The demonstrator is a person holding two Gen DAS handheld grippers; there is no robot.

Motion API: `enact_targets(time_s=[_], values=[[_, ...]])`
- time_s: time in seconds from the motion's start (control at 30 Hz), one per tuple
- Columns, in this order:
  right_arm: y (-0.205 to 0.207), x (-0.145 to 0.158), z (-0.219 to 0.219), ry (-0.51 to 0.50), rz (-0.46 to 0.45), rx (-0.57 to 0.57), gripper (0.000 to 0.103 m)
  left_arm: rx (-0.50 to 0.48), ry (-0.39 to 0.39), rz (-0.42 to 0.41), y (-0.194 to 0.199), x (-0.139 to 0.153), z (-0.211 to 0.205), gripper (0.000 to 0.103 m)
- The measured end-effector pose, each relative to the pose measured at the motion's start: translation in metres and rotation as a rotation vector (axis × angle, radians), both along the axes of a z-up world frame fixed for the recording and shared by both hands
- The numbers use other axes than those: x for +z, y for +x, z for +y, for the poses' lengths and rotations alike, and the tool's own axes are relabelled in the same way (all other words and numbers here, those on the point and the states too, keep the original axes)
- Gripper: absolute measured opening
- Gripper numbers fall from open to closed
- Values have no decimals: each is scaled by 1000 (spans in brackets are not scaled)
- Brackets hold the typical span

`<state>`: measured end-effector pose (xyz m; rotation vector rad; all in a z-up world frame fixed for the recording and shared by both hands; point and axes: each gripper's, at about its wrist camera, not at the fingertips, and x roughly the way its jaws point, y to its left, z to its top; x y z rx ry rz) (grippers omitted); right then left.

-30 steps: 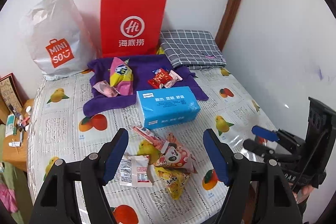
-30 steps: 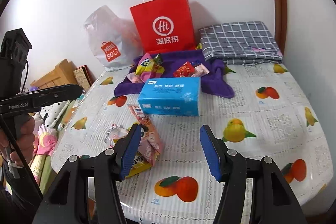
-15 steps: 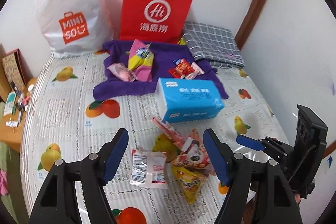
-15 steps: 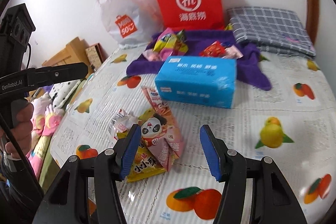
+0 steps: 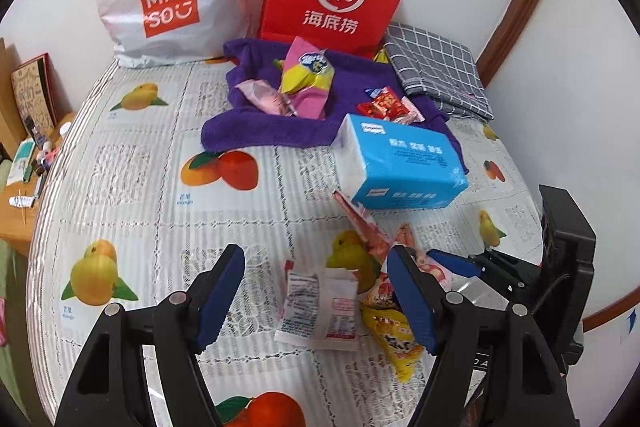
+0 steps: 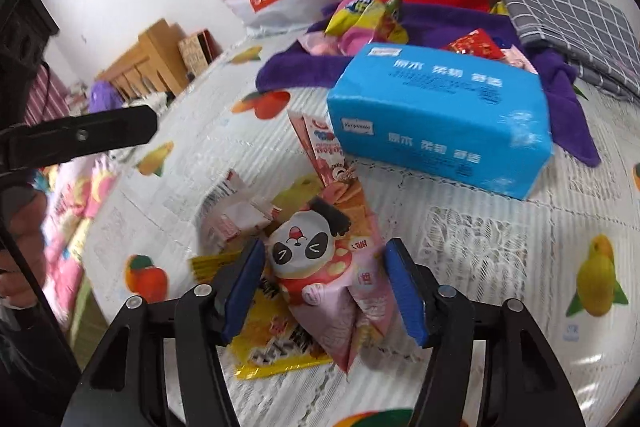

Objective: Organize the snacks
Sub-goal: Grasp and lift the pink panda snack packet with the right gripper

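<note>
Our right gripper (image 6: 324, 287) has its jaws wide, straddling the pink panda snack pouch (image 6: 320, 267), which lies on the bed (image 6: 480, 247) over a yellow packet (image 6: 272, 343). We judge the pouch light, puffy and crinkly-slick, best pinched across its flat lower body. Our left gripper (image 5: 316, 299), jaws also wide, hovers over a white sachet (image 5: 320, 307). Only the left view shows the sachet's printed face and the right gripper (image 5: 460, 265) side-on; only the right view shows the panda.
</note>
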<state>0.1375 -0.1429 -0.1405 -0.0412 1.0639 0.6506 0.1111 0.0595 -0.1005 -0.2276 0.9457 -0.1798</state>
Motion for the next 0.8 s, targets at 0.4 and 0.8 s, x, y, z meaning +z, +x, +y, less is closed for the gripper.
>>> enact_targets(time_s=[0.4,0.8], values=[[2,-8,-5,46,35,4,46,-24,-2,56,4,-26,-4,72],[1,7,-83,9,-70,-223,46,-109,69,129,6,-64,-30,72]])
